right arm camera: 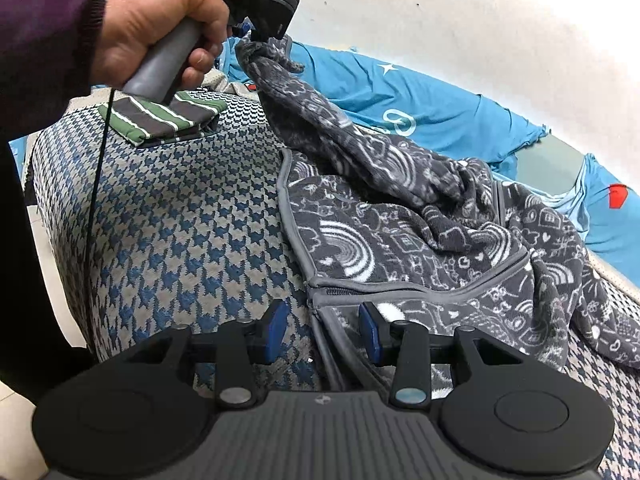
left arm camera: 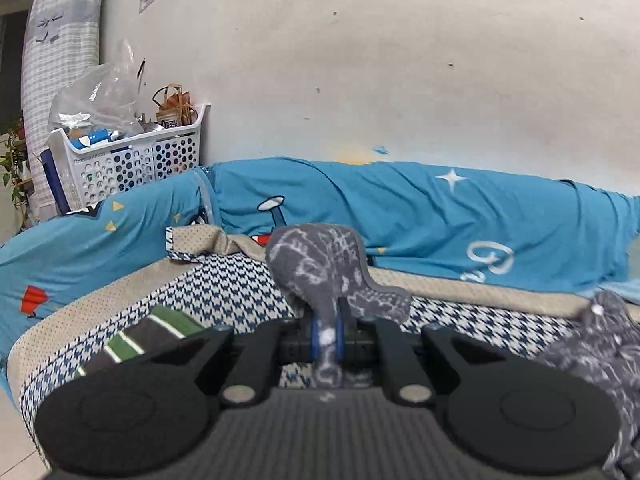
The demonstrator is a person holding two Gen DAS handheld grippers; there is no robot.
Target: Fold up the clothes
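A grey fleece garment (right arm camera: 420, 224) with white doodle print lies crumpled on the houndstooth bed cover (right arm camera: 168, 220). My left gripper (left arm camera: 327, 334) is shut on a bunched piece of that grey garment (left arm camera: 320, 268) and holds it up off the bed. In the right wrist view the left gripper (right arm camera: 250, 34) appears at the top left, held by a hand (right arm camera: 160, 36), with the fabric hanging from it. My right gripper (right arm camera: 322, 330) stands open just above the garment's zipped hem, its blue pads on either side of the edge.
A folded green and grey striped garment (right arm camera: 168, 118) lies on the cover's far left. A blue printed quilt (left arm camera: 400, 216) lies along the white wall. A white laundry basket (left arm camera: 128, 160) with bags stands at the left. The bed's edge drops to floor at the left.
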